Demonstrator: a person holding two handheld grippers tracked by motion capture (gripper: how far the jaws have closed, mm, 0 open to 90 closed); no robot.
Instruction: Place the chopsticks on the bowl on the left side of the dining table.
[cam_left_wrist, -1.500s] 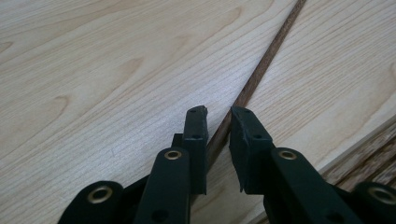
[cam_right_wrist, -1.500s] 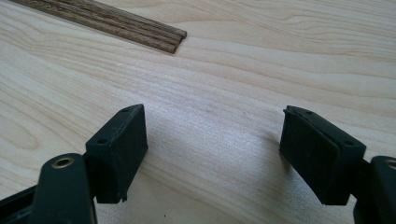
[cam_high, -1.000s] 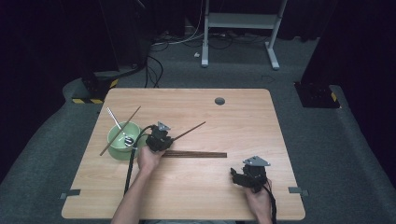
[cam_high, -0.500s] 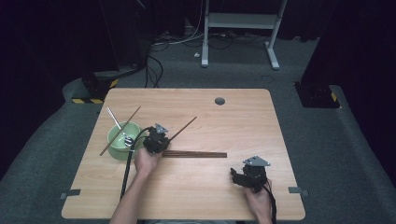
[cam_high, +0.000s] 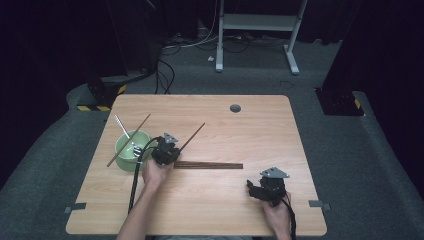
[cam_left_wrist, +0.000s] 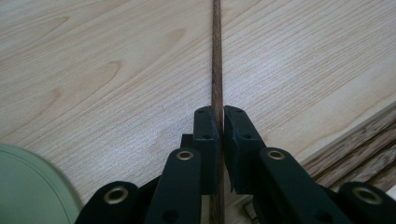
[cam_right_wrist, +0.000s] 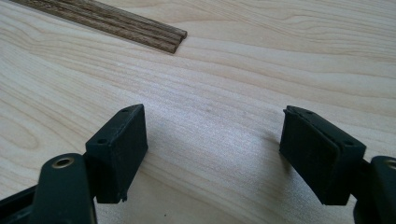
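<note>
My left gripper (cam_high: 167, 147) (cam_left_wrist: 219, 135) is shut on a thin dark wooden chopstick (cam_high: 192, 136) (cam_left_wrist: 216, 56) that juts out ahead of its jaws to the upper right, just over the table. A bundle of dark chopsticks (cam_high: 210, 165) (cam_right_wrist: 116, 21) lies flat across the middle of the table, just right of that gripper. A green bowl (cam_high: 131, 149) (cam_left_wrist: 28, 186) at the left holds a chopstick (cam_high: 127, 140) and a metal utensil (cam_high: 122, 127). My right gripper (cam_high: 260, 189) (cam_right_wrist: 212, 149) rests low near the front right, jaws wide open over bare wood.
The wooden table (cam_high: 250, 130) has a round grey grommet (cam_high: 235, 108) near its far edge. Dark floor, cables and a white desk frame (cam_high: 257, 22) lie beyond the table. Tape marks (cam_high: 75, 208) sit at the table's front corners.
The left gripper and its chopstick have shifted slightly left, toward the bowl. The right gripper has stayed put.
</note>
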